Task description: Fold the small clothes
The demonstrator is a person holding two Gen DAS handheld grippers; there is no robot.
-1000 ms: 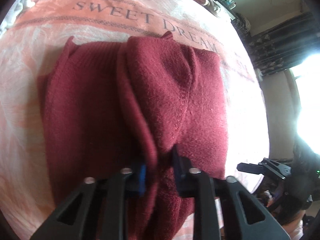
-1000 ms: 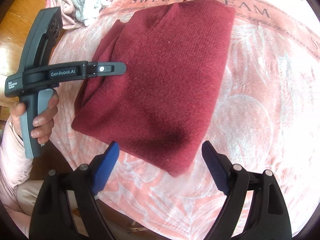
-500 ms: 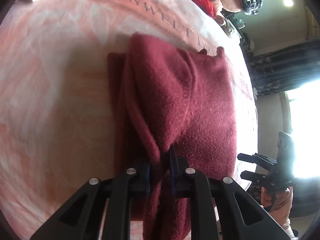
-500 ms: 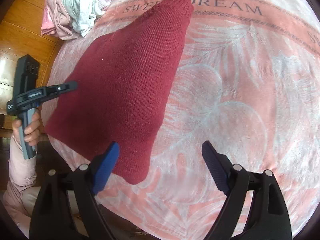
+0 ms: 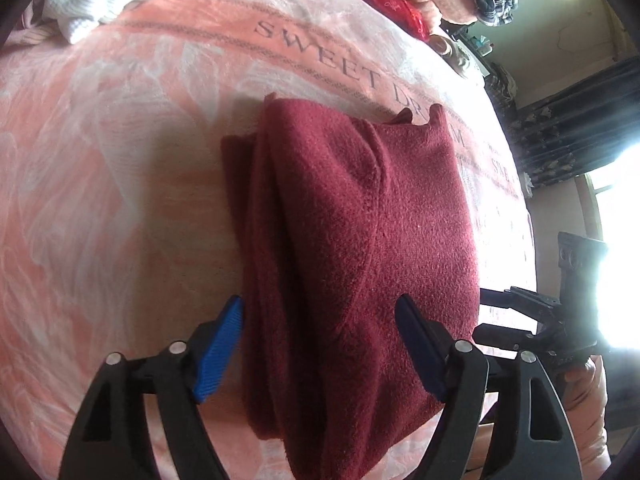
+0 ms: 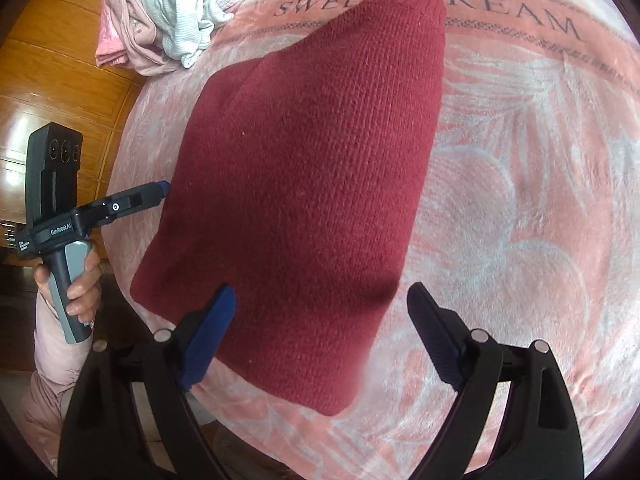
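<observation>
A: Left gripper [image 5: 320,340] jaws?
B: Just opened, spread wide. The sweater [image 5: 352,248] sits between the blue pads [image 5: 218,350] but is not pinched; nothing is held.
A: Right gripper [image 6: 320,336]?
B: Jaws also wide apart, nothing gripped. The sweater's near edge is seen between and under the pads, no squeeze visible.
A: Sweater location?
B: Folded into a narrow stack, laid flat on the pink blanket [image 6: 520,200], partly over the "SWEET DREAM" lettering [image 5: 320,56]. Ribbed hem is at the far end in the right wrist view.
A: Anything else around?
B: Left gripper is seen from the right wrist view, fingertip just beside the sweater's left edge, handle held by a hand [image 6: 80,284]. A pile of pale clothes [image 6: 168,12] is at the blanket's far left corner. Wood floor [image 6: 60,60] beyond.
</observation>
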